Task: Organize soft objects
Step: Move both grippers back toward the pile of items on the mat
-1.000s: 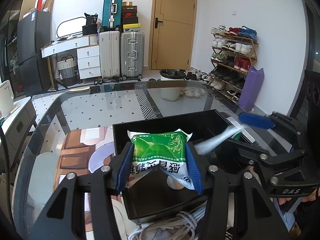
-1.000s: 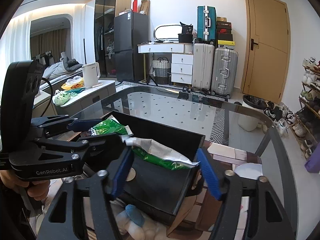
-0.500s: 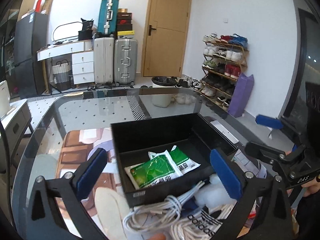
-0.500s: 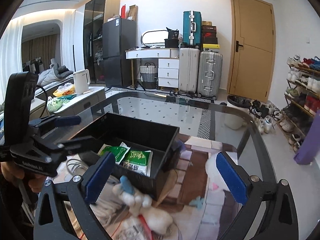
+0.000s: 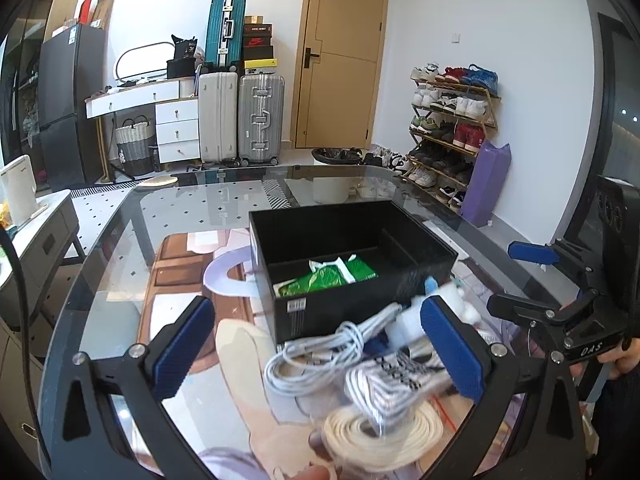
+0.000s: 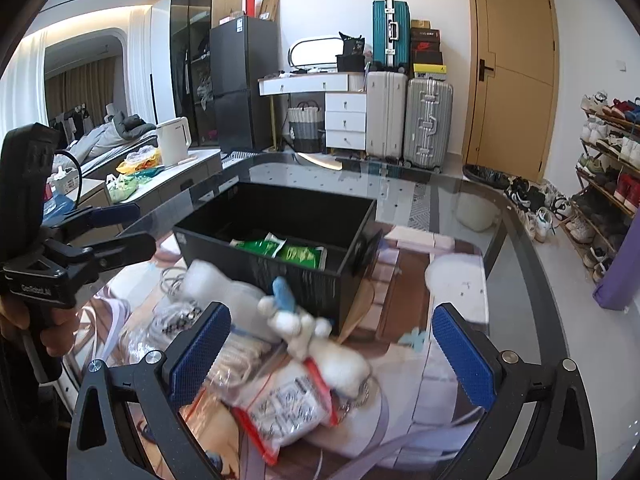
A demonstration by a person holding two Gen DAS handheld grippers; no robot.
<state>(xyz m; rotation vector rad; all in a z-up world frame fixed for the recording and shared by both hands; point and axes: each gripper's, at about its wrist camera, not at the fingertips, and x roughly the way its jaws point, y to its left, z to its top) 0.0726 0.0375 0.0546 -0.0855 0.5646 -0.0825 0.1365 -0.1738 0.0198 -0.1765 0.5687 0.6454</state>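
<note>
A lived-in home: shoe rack (image 5: 452,120), suitcases (image 5: 240,116), fridge (image 6: 240,84), kettle (image 6: 173,140).

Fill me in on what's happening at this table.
A person holds a two-finger gripper in each hand over a glass table, sorting soft items into a black box. Two green packets already lie inside it. The left gripper and the right gripper are both wide open and empty. A white plush toy, coiled white cables and a bagged item wait outside, in front of the box.

Right gripper (image 6: 332,350) gapes empty over a plush toy (image 6: 316,344); black box (image 6: 280,256) at twelve o'clock holds green packets (image 6: 280,250).
</note>
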